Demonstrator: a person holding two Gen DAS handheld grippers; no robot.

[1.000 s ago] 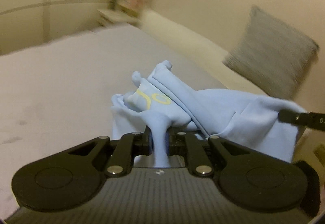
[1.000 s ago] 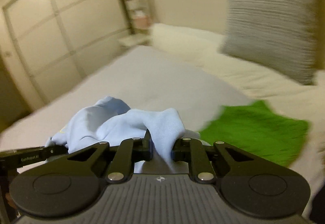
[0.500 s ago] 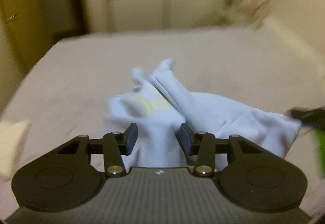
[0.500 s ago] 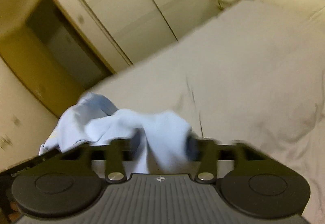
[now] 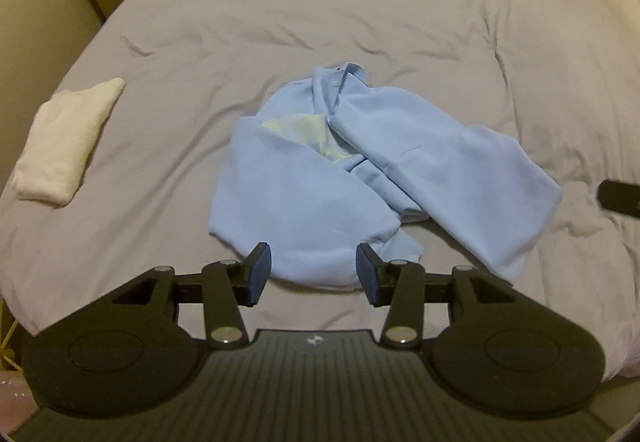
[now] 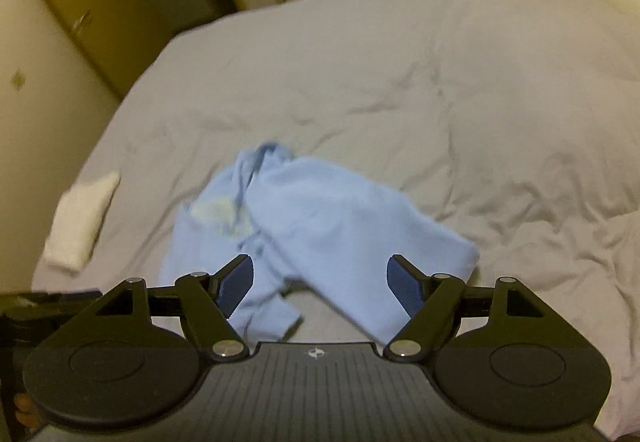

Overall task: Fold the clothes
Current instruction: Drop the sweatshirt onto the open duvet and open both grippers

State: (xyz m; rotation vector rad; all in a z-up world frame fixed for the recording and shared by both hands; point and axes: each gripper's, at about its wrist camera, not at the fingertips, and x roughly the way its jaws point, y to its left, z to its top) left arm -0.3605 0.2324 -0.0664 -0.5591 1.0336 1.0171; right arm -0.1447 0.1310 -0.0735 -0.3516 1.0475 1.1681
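left gripper (image 5: pixel 314 274): fingers released | right gripper (image 6: pixel 320 288): fingers opening, nothing gripped | light-blue garment (image 5: pixel 320 177), possibly a shirt, crumpled on bed (image 5: pixel 320 1)

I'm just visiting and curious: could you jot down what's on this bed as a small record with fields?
surface: grey bed
garment: light blue garment, rumpled, lying loose on the bed
other item: folded white towel, left of the garment, apart from it
left gripper: open, holds nothing
right gripper: jaws opening, pads off the cloth

Blue garment (image 6: pixel 320 226) below opening right claw (image 6: pixel 320 284)
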